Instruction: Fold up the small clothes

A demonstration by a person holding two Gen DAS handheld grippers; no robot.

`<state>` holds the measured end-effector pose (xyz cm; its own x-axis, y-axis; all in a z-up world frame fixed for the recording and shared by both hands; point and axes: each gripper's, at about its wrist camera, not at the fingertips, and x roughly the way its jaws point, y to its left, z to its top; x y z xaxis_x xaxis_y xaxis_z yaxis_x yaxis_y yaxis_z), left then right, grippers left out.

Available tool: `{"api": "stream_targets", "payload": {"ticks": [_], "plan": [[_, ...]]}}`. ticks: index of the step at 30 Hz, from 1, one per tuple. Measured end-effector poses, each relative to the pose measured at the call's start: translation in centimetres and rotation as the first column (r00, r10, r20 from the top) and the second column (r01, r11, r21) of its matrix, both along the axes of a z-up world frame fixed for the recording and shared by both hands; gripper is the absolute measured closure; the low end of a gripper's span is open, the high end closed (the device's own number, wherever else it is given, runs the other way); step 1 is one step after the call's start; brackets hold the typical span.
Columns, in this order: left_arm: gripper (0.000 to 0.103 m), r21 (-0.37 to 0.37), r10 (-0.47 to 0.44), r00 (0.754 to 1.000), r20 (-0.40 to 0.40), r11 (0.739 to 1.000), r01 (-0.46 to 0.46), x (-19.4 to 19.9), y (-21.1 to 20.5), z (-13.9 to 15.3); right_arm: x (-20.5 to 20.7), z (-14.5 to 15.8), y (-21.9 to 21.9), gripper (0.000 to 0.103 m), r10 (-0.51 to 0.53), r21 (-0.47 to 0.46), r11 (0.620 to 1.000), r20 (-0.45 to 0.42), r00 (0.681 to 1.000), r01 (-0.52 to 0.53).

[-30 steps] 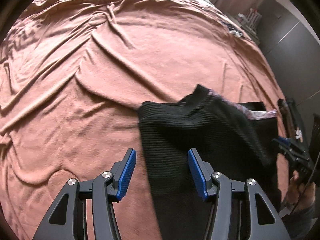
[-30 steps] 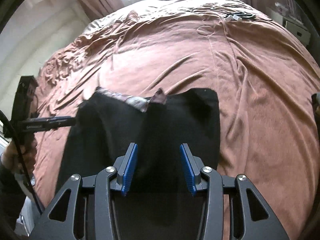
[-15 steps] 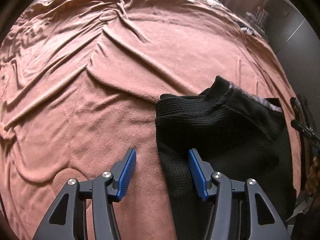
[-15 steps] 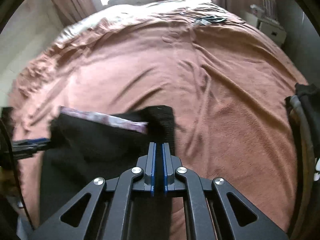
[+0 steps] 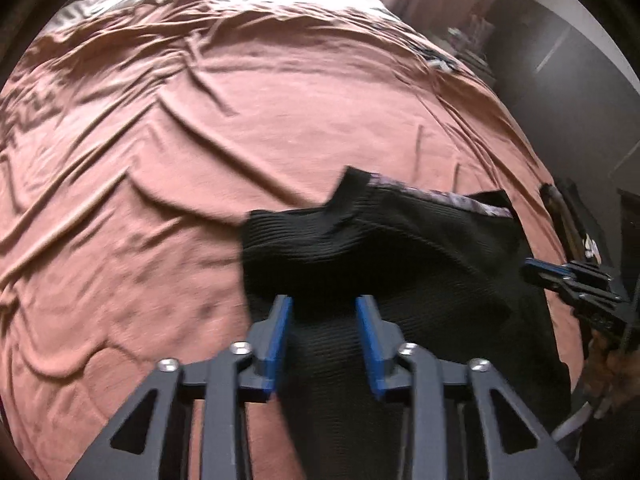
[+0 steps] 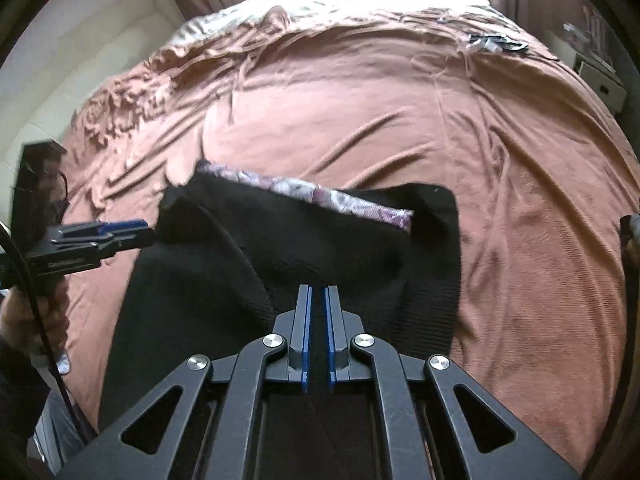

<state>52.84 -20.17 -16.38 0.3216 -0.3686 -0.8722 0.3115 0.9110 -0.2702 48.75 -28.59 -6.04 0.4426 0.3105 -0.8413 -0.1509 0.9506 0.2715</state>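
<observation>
Black ribbed knit garment [image 5: 380, 248] lies on the rust-brown wrinkled bedspread [image 5: 160, 160], near the bed's front edge, partly folded over itself. A strip of purple-white patterned lining [image 6: 312, 196] shows along its far edge.

Left tongs [image 5: 324, 336]: blue pads, jaws closing, gap now narrow. The garment's left-hand portion sits directly between the pads, raised into a hump just ahead of the tips. Pads look beside the fabric rather than pressing it; contact is blurred, can't confirm a pinch. In the right wrist view the same tongs [image 6: 140, 229] come in from the left, tips at the garment's left corner, a hand [image 6: 32, 312] on the handle.

Right tongs [image 6: 317, 332]: jaws closed down to a thin slit, black fabric running into the slit, so pinched on the garment's near edge around its middle-right. A fold ridge runs from the tips up toward the lining strip. In the left wrist view these tongs [image 5: 536, 270] appear at the right edge, tips at the garment's right side.

Small dark clutter [image 6: 496, 42] lies on the far right of the bedspread, well apart from the garment.
</observation>
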Motion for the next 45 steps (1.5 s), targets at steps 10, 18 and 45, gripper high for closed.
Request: {"api": "stream_targets", "payload": {"ticks": [10,18,45], "plan": [[0.088,-0.008,-0.038,0.999,-0.003,0.999,0.038,3.0,-4.5,-0.9,2.8,-1.1,0.4,0.100,-0.085,-0.030,0.996,-0.037,0.996,0.084],[0.087,0.020,0.056,0.998,0.037,0.998,-0.057,5.0,-4.0,-0.8,2.6,-1.8,-0.4,0.101,-0.163,-0.011,0.987,-0.045,0.986,0.163],[0.035,-0.075,0.112,0.990,-0.082,0.990,-0.118,-7.2,4.1,0.4,-8.6,1.4,-3.6,0.024,-0.078,0.059,0.995,-0.046,0.996,0.081]]}}
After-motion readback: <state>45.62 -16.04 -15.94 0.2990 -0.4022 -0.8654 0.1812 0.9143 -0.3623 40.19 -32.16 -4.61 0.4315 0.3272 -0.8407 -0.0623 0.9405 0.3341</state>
